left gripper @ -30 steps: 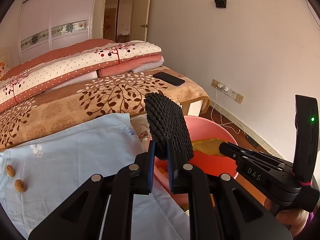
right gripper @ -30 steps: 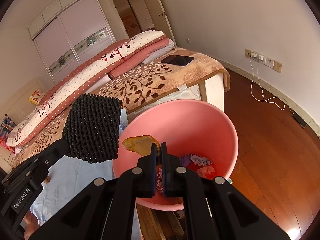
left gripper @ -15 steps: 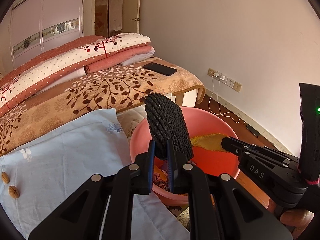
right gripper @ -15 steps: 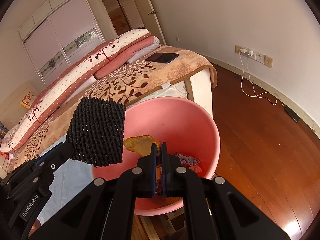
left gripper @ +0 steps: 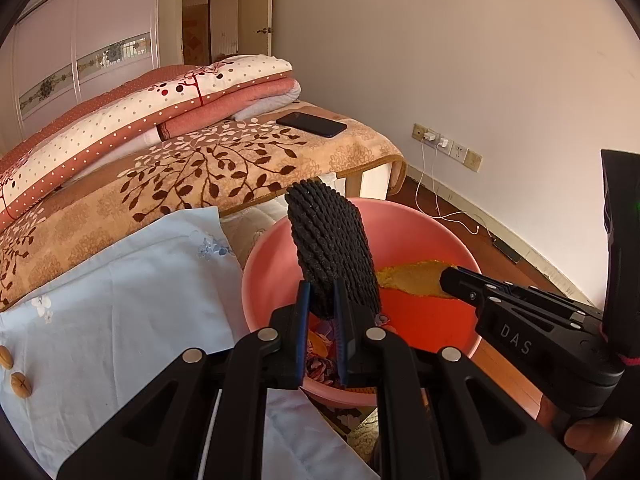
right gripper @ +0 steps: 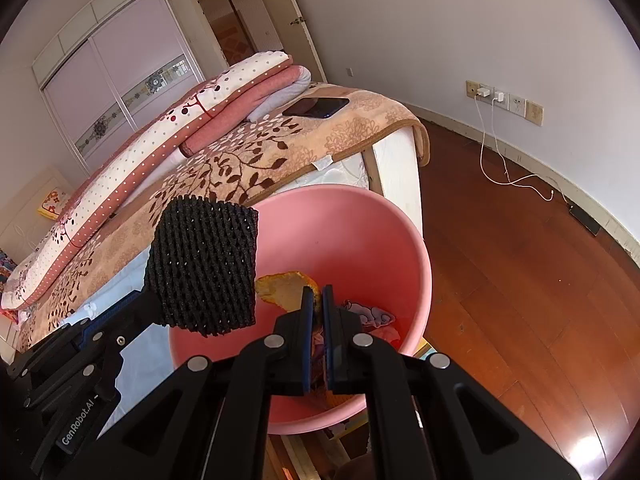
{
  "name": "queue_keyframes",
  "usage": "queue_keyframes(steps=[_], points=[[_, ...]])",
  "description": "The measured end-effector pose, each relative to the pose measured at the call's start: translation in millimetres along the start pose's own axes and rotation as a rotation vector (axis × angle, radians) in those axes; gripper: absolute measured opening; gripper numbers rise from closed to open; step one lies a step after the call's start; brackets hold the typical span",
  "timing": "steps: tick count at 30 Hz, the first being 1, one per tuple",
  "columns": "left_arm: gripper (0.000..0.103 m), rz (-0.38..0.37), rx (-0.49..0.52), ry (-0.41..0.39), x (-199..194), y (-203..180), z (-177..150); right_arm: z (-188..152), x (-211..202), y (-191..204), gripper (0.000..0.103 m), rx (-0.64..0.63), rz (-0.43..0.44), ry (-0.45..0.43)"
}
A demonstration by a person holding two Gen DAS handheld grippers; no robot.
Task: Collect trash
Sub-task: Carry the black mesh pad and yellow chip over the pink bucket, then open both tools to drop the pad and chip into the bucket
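Readable text: "DAS" in grey letters on the side of the right gripper [left gripper: 456, 280] body in the left wrist view, "GenRobot.AI" in white on the left gripper [right gripper: 154, 304] body in the right wrist view.

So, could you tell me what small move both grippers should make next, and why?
Probably open both. The left gripper pinches the black foam fruit net and the right gripper pinches the yellow-orange peel, both apparently over the pink plastic basin already holding scraps, so they should drop inside.
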State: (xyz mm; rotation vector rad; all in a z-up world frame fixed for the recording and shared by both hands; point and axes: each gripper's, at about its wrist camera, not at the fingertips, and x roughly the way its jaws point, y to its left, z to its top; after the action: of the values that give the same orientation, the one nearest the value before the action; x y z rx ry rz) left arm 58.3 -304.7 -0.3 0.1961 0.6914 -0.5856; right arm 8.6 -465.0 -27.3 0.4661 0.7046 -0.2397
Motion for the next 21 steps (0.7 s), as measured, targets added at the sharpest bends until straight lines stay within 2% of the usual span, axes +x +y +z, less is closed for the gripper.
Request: queue_keyframes(steps=[21], points=[[0.011,0.015,-0.016,0.032,5.5,4.1,-6.8,-5.1,1.0,-3.0,0.004,0.008,-0.009,0.006]])
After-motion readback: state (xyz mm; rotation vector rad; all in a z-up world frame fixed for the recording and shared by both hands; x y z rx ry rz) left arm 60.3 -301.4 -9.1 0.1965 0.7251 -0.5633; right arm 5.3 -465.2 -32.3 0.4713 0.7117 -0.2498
